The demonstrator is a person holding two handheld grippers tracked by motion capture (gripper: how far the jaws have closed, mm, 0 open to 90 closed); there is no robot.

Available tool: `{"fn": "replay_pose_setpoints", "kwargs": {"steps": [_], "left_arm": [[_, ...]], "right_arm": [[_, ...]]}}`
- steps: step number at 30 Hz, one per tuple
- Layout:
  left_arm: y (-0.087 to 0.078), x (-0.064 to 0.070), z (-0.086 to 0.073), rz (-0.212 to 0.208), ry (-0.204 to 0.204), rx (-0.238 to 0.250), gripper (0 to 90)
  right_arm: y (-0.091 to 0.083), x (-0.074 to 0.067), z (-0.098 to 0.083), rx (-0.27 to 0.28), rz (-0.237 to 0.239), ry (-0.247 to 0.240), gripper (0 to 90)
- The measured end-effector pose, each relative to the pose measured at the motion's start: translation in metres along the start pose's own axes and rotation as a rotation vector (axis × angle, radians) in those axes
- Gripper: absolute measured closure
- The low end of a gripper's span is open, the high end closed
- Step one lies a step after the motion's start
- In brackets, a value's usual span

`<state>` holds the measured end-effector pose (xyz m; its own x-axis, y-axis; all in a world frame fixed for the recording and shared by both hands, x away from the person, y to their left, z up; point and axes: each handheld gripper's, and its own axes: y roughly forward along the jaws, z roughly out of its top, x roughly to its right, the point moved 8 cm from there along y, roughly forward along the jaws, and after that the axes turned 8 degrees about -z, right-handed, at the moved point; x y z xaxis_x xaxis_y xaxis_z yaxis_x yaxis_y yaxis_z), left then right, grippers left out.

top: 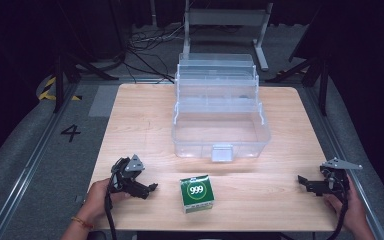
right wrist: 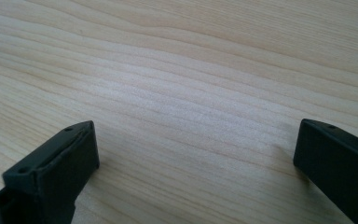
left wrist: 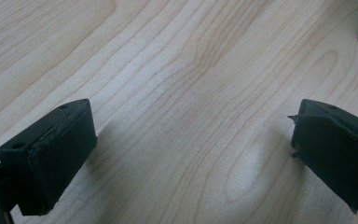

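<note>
Two grippers, left [top: 152, 188] and right [top: 300, 178], rest spread and empty on the table [top: 140, 120], so nothing seems begun; likely next, one must close on the green box [top: 197, 193] lying between them, before the open clear case [top: 220, 131]

box [top: 197, 192] before open case [top: 220, 134], on table [top: 140, 115]

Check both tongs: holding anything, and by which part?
Nothing held. Left tongs and right tongs are both open over bare table; the green box lies untouched between them.
</note>
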<state>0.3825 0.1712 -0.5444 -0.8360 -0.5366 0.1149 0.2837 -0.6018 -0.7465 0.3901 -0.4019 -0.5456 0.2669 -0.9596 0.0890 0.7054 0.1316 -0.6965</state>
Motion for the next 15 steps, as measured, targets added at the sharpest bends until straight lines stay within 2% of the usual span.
{"fn": "replay_pose_setpoints", "kwargs": {"steps": [15], "left_arm": [[-0.0022, -0.0020, -0.0024, -0.012, 0.012, 0.000, 0.6]], "right_arm": [[0.0018, -0.0010, 0.0019, 0.003, 0.012, -0.012, 0.1]]}}
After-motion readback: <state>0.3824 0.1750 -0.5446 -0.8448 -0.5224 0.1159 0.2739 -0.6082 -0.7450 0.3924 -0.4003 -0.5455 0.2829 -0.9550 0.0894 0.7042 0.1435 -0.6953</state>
